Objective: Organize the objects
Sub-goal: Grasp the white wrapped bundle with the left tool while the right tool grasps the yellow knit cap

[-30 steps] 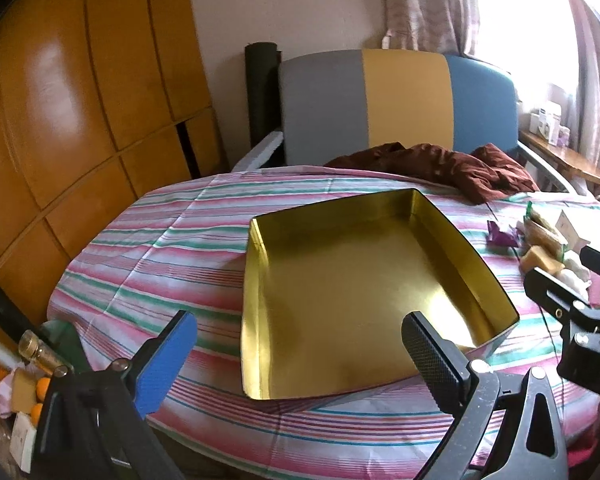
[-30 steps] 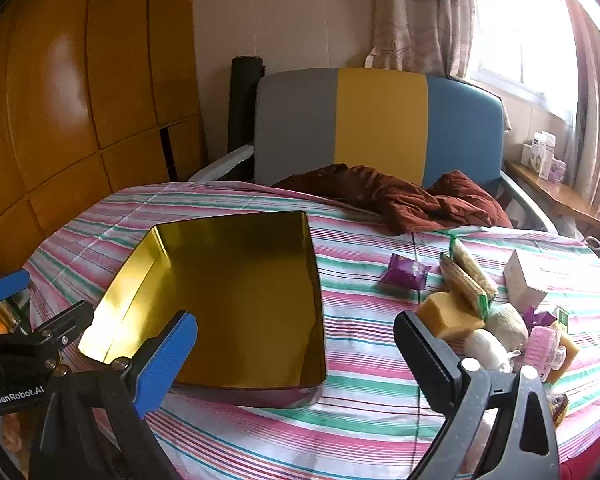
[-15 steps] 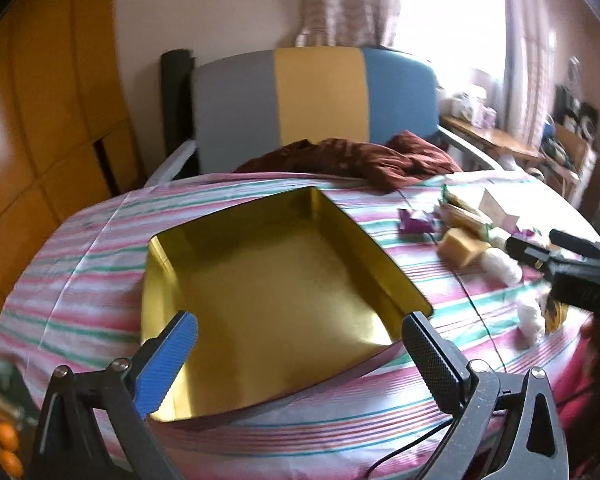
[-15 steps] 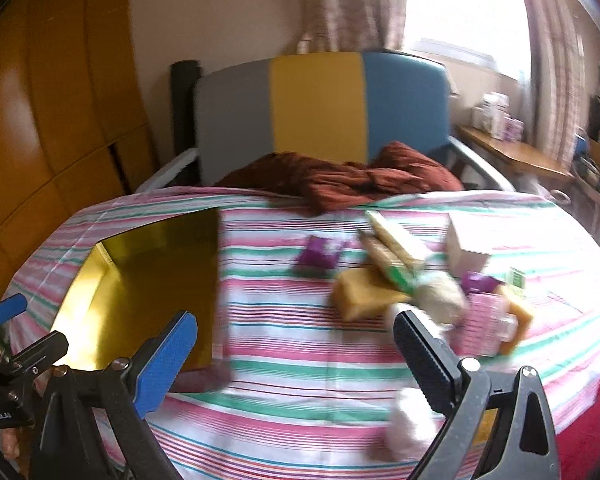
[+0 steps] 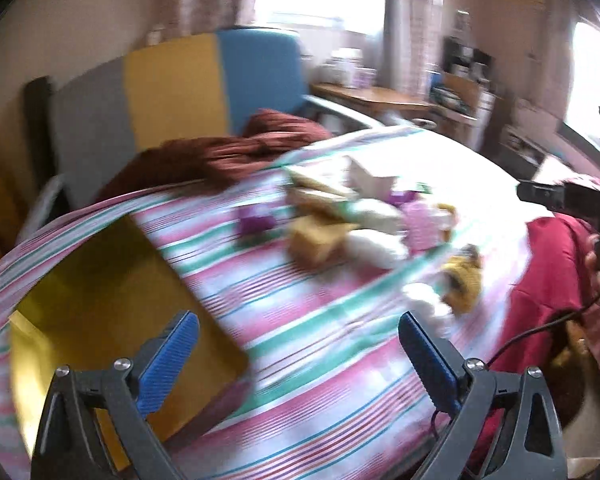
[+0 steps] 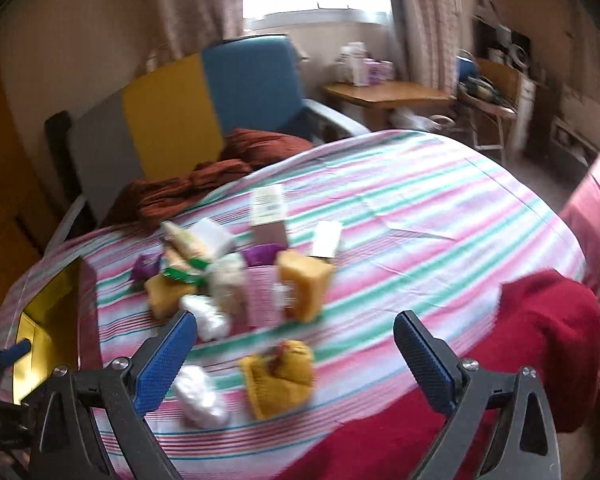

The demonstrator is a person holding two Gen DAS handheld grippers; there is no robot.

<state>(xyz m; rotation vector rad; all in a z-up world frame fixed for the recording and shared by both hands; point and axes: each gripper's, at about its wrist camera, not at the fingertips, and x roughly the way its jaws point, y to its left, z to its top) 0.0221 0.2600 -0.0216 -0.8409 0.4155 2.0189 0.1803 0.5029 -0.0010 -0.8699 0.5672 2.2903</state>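
Over the striped counter (image 6: 420,216), both grippers hang in the air with nothing between their fingers. The left gripper (image 5: 298,354) has its blue pads spread wide apart, empty, above the near edge of the cloth, and just beside its left finger sits the gold tray (image 5: 100,300), bare inside, at the left end of the counter. The left wrist view is smeared with blur, so fine detail is lost there. The right gripper (image 6: 296,350) is spread wide as well, gripping nothing, and right under it lie a yellow packet (image 6: 278,376) and a white wrapped lump (image 6: 198,398), near the counter's front edge. Further in, well apart from the tray, the main clutter huddles together: a yellow sponge block (image 6: 302,288), a pink bottle (image 6: 262,296), a purple sachet (image 6: 146,266), green-edged snack packs (image 6: 184,248) and a tall pale box (image 6: 269,216), touching or just beside one another. A red cloth (image 6: 500,360) drapes over the counter's right front, and a brown garment (image 6: 204,180) lies at the far edge, before the grey, yellow and blue chair (image 6: 204,96).
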